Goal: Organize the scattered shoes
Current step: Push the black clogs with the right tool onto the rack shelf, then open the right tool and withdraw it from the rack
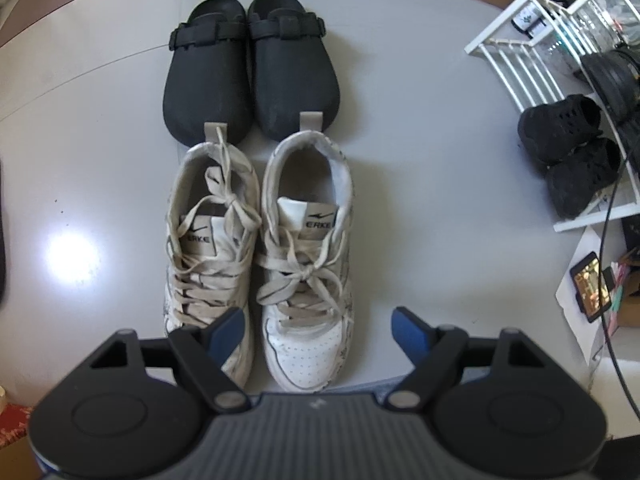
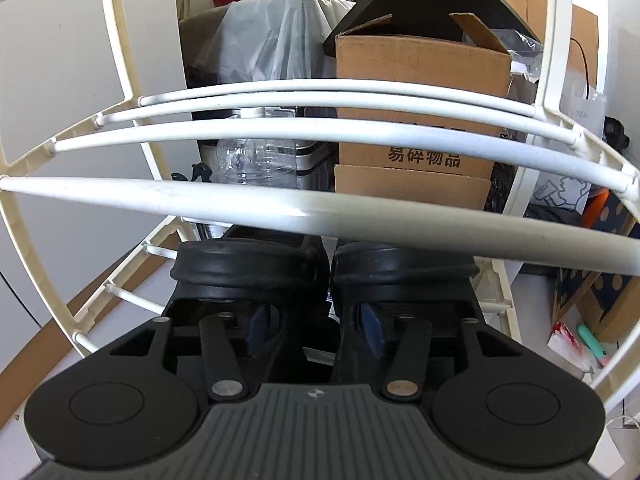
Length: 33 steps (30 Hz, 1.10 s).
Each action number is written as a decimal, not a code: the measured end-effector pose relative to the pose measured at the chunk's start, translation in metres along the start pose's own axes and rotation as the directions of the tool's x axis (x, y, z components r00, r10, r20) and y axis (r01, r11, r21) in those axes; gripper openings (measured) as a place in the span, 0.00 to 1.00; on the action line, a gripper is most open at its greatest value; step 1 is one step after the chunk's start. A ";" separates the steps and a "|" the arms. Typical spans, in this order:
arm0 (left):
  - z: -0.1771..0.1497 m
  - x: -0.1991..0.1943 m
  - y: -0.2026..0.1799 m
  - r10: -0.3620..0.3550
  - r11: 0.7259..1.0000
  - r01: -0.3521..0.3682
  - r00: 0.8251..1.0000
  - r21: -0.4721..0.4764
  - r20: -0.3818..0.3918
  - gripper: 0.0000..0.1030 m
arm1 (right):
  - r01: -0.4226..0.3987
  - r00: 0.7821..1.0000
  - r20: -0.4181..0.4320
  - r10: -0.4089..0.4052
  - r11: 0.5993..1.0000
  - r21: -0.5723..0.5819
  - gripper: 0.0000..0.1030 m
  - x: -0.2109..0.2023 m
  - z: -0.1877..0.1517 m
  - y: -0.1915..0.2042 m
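A pair of worn white sneakers [image 1: 260, 248] lies side by side on the grey floor, toes toward me. Beyond their heels sits a pair of black clogs [image 1: 250, 68]. My left gripper [image 1: 316, 322] hovers open over the sneaker toes, one blue pad on each side of the right sneaker's toe. In the right wrist view, my right gripper [image 2: 316, 330] is inside the white shoe rack [image 2: 320, 216]. It is shut on the adjoining inner walls of a pair of black shoes [image 2: 248, 268] resting on a shelf.
The white rack [image 1: 516, 60] stands at the right of the floor with black mesh shoes [image 1: 568, 152] on its low shelf. A phone [image 1: 592, 288] and papers lie near it. A cardboard box [image 2: 416, 80] and a plastic bottle [image 2: 256, 160] stand behind the rack bars.
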State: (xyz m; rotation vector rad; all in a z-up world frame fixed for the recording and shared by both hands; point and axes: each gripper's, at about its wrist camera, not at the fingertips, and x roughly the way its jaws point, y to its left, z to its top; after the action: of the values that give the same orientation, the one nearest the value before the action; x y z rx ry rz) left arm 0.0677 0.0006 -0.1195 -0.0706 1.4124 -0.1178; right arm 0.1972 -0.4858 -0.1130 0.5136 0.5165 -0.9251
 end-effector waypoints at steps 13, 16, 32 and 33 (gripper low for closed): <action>-0.004 -0.026 0.003 -0.004 1.000 0.005 0.997 -0.005 0.079 0.80 | -0.070 0.997 -0.044 0.066 0.992 -0.101 0.72 -0.059 0.012 0.007; -0.006 -0.033 0.005 -0.004 1.000 0.005 0.995 -0.008 0.102 0.80 | -0.105 0.992 -0.086 0.095 0.988 -0.115 0.72 -0.073 0.007 0.006; -0.016 -0.077 0.025 0.026 0.999 -0.015 0.975 -0.052 0.223 0.80 | -0.235 0.969 -0.140 0.202 0.930 -0.283 0.73 -0.170 -0.036 -0.028; -0.017 -0.077 0.025 0.028 0.999 -0.016 0.975 -0.052 0.223 0.80 | -0.252 0.966 -0.139 0.219 0.919 -0.303 0.73 -0.179 -0.039 -0.028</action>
State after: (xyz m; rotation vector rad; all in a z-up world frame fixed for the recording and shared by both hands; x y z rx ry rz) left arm 0.0404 0.0356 -0.0497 -0.1061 1.1909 -0.0543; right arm 0.0765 -0.3665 -0.0376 0.3203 0.6680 -0.5704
